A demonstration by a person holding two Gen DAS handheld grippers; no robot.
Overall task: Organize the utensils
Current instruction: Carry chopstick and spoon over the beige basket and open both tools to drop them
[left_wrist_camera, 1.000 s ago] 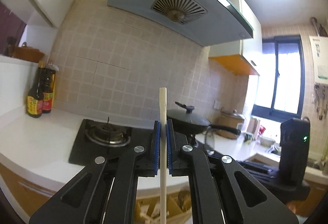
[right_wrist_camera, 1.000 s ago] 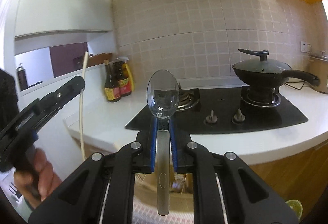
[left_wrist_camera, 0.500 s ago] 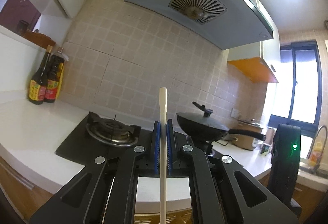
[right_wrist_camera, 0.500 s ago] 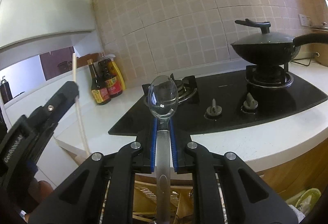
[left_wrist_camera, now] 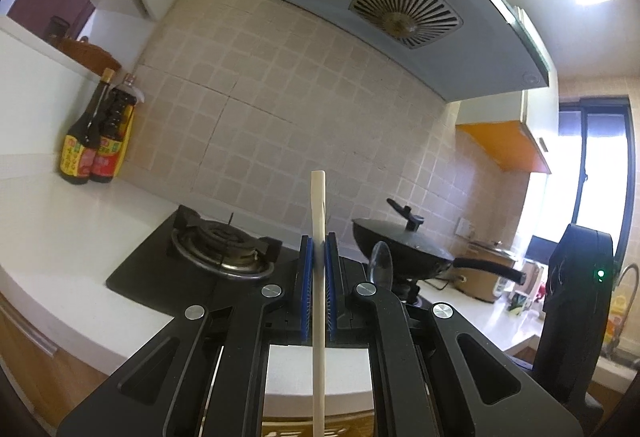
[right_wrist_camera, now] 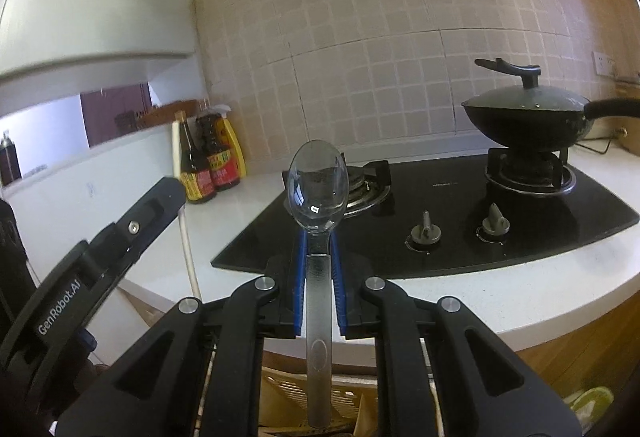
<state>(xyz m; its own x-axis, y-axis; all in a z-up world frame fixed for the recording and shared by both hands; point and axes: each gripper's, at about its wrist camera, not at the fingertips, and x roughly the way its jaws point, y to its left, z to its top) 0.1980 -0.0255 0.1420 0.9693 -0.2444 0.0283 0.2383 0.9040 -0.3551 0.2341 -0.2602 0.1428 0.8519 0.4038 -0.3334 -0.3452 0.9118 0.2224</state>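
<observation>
My left gripper (left_wrist_camera: 319, 249) is shut on a cream-coloured chopstick (left_wrist_camera: 318, 221) that stands upright between its blue pads, its top end above the fingertips and its lower end running out of frame. My right gripper (right_wrist_camera: 319, 237) is shut on the handle of a metal spoon (right_wrist_camera: 317, 185), bowl up and facing the camera. In the right wrist view the left gripper (right_wrist_camera: 172, 189) comes in from the left, with the chopstick (right_wrist_camera: 185, 221) showing beside it. The spoon bowl (left_wrist_camera: 382, 263) peeks past the left gripper's right finger. Both grippers hang in front of the counter edge.
A black gas hob (right_wrist_camera: 440, 213) sits in the white counter (right_wrist_camera: 520, 301), with a lidded black wok (right_wrist_camera: 524, 113) on the right burner. Sauce bottles (right_wrist_camera: 208, 157) stand at the back left. A slatted basket (right_wrist_camera: 288, 393) shows below the counter edge. A range hood (left_wrist_camera: 400, 9) hangs overhead.
Both grippers have sunk and moved closer to the hob, which now fills more of each view. The left view has rolled slightly. Chopstick and spoon stay gripped as before.
</observation>
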